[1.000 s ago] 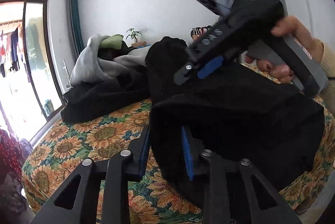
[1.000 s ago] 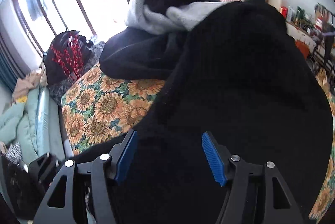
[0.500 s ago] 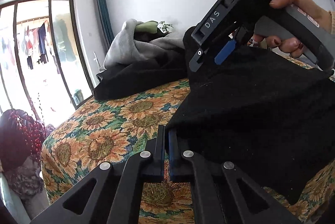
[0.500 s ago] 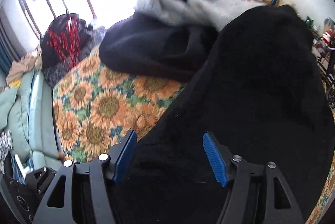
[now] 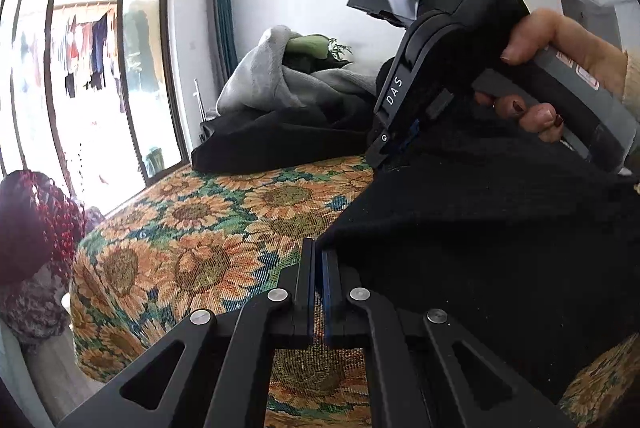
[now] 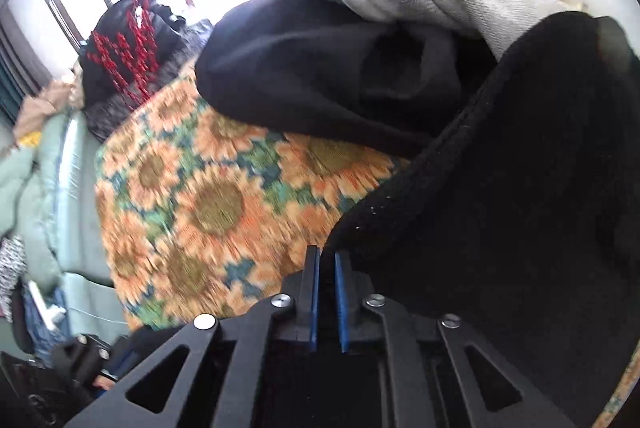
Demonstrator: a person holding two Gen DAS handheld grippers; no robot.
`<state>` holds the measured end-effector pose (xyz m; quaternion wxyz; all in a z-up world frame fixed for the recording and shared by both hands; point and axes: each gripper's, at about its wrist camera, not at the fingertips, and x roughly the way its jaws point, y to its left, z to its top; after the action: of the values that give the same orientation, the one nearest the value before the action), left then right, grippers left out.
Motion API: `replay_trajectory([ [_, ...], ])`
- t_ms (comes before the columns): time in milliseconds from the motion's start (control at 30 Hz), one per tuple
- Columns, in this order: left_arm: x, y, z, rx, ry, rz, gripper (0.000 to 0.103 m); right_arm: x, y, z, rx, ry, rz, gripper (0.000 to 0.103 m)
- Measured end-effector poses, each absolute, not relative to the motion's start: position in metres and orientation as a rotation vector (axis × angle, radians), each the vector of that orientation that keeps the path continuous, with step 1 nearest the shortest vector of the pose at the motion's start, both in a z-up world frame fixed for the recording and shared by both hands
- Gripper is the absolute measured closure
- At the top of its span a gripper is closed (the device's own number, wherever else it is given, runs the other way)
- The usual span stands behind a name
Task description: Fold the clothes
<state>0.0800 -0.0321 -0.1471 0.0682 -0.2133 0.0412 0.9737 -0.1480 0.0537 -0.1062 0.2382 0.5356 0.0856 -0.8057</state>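
Note:
A black garment [image 5: 500,248] lies spread over the right part of the sunflower-patterned cover [image 5: 192,228]. My left gripper [image 5: 319,252] is shut, and the garment's near corner is pinched at its tips. Further back, a hand [image 5: 536,107] holds my right gripper [image 5: 394,151], which points steeply down onto the garment's left edge. In the right wrist view the right gripper [image 6: 326,260] has its jaws closing tight on the black garment [image 6: 520,207], with dark fabric between the blue pads [image 6: 314,292].
A pile of grey, black and green clothes [image 5: 280,95] sits at the back of the cover, also seen as a clothes pile [image 6: 400,7]. A dark bag with red marks [image 6: 124,47] and a pale green quilt [image 6: 44,163] lie off the left side. Tall windows [image 5: 80,87] stand beyond.
My left gripper shut on the garment's corner and sank a little. My right gripper dropped to the garment's edge, and its wide-open jaws came together on the fabric.

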Motion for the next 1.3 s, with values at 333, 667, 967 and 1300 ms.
replay_trajectory([
  [333, 0.083, -0.029, -0.155, -0.649, 0.270, 2.939, 0.100, -0.188, 0.031, -0.128, 1.357, 0.121, -2.233, 0.098],
  [667, 0.080, -0.038, -0.156, -0.673, 0.175, 2.916, 0.100, -0.132, 0.055, -0.075, 1.192, 0.273, -2.282, 0.077],
  [967, 0.083, -0.039, -0.159, -0.675, 0.131, 2.932, 0.099, -0.125, 0.046, -0.102, 1.315, 0.311, -2.216, 0.077],
  [1300, 0.081, -0.048, -0.159, -0.687, 0.058, 2.906, 0.099, -0.135, 0.016, -0.120, 1.420, 0.574, -2.152, 0.077],
])
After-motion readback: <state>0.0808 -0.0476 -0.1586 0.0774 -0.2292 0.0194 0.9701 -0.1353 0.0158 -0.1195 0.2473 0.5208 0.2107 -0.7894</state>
